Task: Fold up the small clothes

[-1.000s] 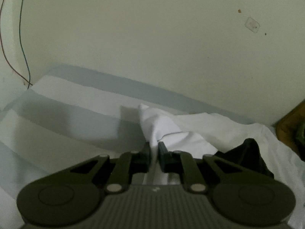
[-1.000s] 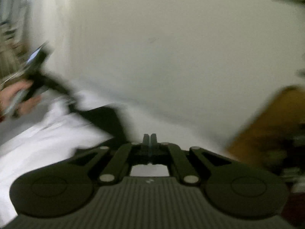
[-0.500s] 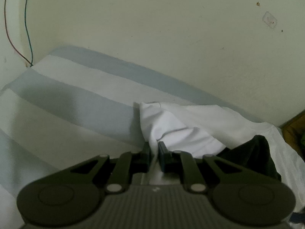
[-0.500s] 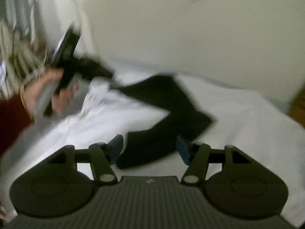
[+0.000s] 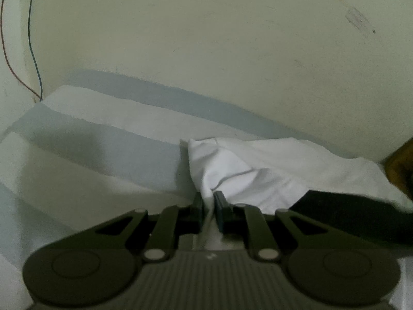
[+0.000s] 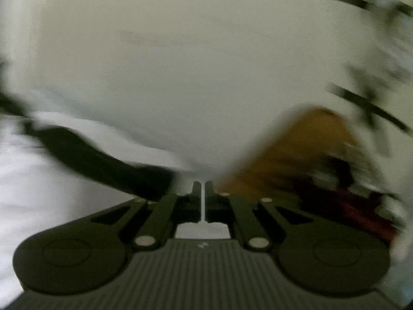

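A person folding small clothes on a striped bed works two hand-held grippers at once. The left wrist view is sharp: the left gripper (image 5: 209, 208) pinches a fold of the white garment (image 5: 232, 170) between its nearly closed jaws, the cloth rising in a peak from the grip and spreading to the right across the bed sheet (image 5: 90, 155) with its grey and white bands. A black garment (image 5: 348, 211) lies at the right, on top of the white one and partly behind the gripper's frame. Two thin wires (image 5: 33, 51), one red and one blue, hang down the cream wall (image 5: 206, 38) in the far left corner, and a brown object (image 5: 402, 170) cuts in at the right edge; what it is cannot be told.

The right wrist view is badly smeared by motion. It shows what the other does not: the right gripper (image 6: 203, 188), its jaws closing to a thin slit with only light visible in the gap and no cloth between them. The black garment (image 6: 103, 162) stretches as a dark band just left of its fingers over white cloth (image 6: 38, 193). A mustard-brown shape (image 6: 296, 155) and something dark red (image 6: 361, 214) crowd the right side, too blurred to identify.
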The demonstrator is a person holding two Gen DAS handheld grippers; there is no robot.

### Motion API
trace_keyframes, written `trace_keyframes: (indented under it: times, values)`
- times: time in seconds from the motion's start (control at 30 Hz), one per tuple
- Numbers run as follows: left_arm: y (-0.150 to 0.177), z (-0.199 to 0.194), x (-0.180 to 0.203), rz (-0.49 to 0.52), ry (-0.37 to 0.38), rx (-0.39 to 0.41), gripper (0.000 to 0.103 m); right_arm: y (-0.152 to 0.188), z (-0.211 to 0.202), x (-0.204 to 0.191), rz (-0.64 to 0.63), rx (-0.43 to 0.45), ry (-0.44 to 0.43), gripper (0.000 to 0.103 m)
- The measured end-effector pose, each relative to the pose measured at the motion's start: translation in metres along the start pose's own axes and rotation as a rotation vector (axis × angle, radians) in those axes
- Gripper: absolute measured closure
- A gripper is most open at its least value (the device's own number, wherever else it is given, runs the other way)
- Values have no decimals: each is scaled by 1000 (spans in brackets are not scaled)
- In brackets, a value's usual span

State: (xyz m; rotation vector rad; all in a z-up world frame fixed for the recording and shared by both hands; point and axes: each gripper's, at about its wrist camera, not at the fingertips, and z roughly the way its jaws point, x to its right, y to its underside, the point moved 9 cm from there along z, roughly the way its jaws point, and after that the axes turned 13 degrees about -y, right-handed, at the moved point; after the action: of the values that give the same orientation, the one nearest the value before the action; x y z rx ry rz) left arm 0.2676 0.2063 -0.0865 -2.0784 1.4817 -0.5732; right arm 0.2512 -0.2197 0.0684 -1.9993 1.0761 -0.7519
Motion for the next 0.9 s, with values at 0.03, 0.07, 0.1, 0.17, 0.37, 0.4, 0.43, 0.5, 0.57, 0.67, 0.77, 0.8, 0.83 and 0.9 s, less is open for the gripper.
trace_keyframes:
  times: [0.03, 0.07, 0.1, 0.17, 0.37, 0.4, 0.43, 0.5, 0.57, 0.67, 0.77, 0.8, 0.83, 0.9]
  values:
    - [1, -2, 1, 9, -10, 7, 89, 8, 0, 23, 45, -21, 70, 93]
    - [2, -4, 1, 17, -15, 10, 89, 15, 0, 39, 115, -26, 103, 93]
    - [3, -6, 2, 23, -18, 12, 88, 21, -2, 47, 187, -13, 64, 93]
    - [6, -13, 2, 31, -25, 13, 74, 23, 0, 41, 290, 34, -78, 85]
    - [19, -45, 0, 98, -43, 77, 51, 6, 45, -29, 231, 31, -292, 49]
    - [24, -45, 2, 130, -63, 76, 51, 6, 56, -39, 221, 21, -315, 46]
    - [32, -44, 5, 175, -89, 68, 51, 7, 64, -48, 209, 9, -327, 43]
    - [44, -45, 8, 264, -130, 86, 50, 11, 83, -60, 179, -31, -336, 42]
    - [47, -50, 9, 307, -151, 101, 50, 15, 98, -64, 177, -53, -327, 42]
    - [47, -54, 9, 345, -154, 95, 50, 15, 103, -83, 172, -34, -407, 42]
    - [46, -55, 11, 382, -158, 98, 50, 12, 111, -97, 140, -31, -424, 42]
    - [44, -55, 12, 383, -159, 96, 50, 11, 114, -98, 138, -29, -427, 42]
    - [44, -55, 11, 383, -158, 95, 50, 9, 118, -99, 141, -26, -433, 43]
    - [43, -53, 13, 382, -158, 91, 50, 7, 121, -98, 169, -21, -462, 43]
